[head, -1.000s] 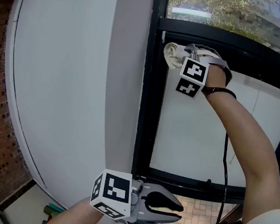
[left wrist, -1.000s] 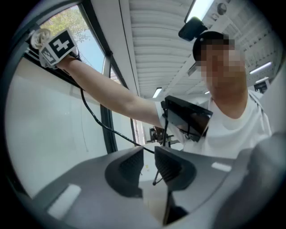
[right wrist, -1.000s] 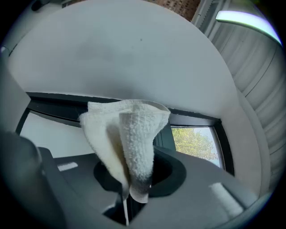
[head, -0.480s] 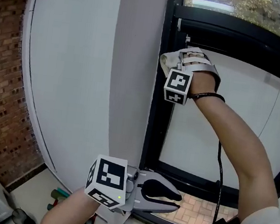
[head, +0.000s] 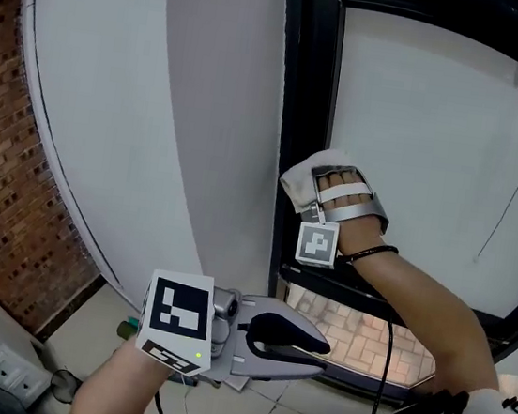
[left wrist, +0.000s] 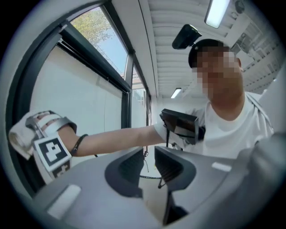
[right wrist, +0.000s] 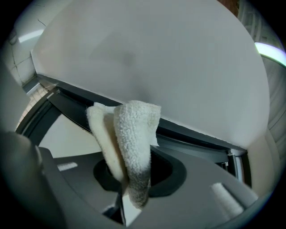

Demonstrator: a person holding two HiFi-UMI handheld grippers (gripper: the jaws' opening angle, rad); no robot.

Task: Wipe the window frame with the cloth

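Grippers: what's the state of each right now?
Left gripper: open, jaws a little apart, nothing between them.
Right gripper: shut on the cloth.

The cream towelling cloth (right wrist: 134,138) is rough, looped terry. The black window frame (head: 290,111) looks smooth, faintly glossy metal.

Folded white terry cloth (head: 297,180), clamped in the right claw (right wrist: 129,181), lies against the upright of the black window frame (head: 299,84), near its lower corner.
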